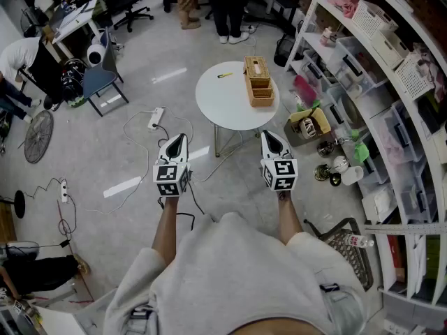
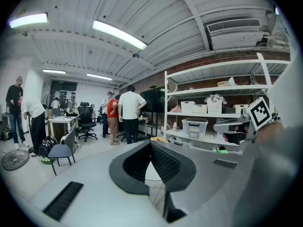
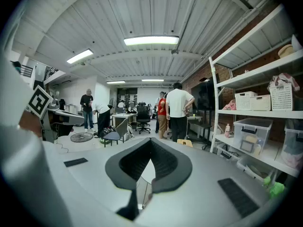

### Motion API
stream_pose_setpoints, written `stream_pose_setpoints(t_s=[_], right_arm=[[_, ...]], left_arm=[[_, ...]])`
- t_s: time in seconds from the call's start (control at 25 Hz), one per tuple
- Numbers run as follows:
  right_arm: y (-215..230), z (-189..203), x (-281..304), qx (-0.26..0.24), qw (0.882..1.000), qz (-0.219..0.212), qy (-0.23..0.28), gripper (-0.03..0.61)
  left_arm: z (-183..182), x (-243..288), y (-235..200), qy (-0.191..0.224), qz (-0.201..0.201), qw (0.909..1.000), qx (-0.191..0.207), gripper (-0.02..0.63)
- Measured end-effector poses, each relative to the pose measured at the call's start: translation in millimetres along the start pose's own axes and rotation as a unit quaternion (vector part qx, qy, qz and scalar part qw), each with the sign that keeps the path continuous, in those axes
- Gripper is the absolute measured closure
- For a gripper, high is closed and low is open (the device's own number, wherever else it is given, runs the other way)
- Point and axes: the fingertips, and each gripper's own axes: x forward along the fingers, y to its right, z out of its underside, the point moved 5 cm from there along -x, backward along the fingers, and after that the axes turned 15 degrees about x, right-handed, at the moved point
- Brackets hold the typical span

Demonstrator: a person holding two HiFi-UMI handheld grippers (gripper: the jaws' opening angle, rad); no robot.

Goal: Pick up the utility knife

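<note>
The utility knife (image 1: pixel 225 75), small, yellow and black, lies near the far left edge of a round white table (image 1: pixel 223 110). A slatted wooden box (image 1: pixel 258 82) stands on the table's right side. I hold both grippers side by side in the air, short of the table, pointing towards it. My left gripper (image 1: pixel 179 138) (image 2: pixel 150 145) has its black jaws meeting at the tips, with nothing between them. My right gripper (image 1: pixel 268 134) (image 3: pixel 151 143) is shut and empty too. Neither touches the knife or the table.
Tall white shelving (image 1: pixel 391 82) with bins and baskets runs along the right. On the floor lie a power strip with cables (image 1: pixel 155 117), a fan (image 1: pixel 38 137) and a wire basket (image 1: pixel 353 246). People stand beyond the table (image 1: pixel 227 5); a blue chair (image 1: pixel 101 79) is at left.
</note>
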Motion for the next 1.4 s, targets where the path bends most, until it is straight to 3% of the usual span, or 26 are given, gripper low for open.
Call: stream_pose_setpoints(t_s=[1.0, 1.4], right_arm=[[38, 1, 23, 0.01, 0.999, -0.033, -0.008, 0.546], [49, -2, 56, 0.013, 1.0, -0.019, -0.012, 0.546]], left_arm=[[-13, 42, 34, -0.009, -0.009, 0.9999, 0.002, 0.594], [-10, 89, 25, -0.007, 0.021, 0.9997, 0.006, 0.594]])
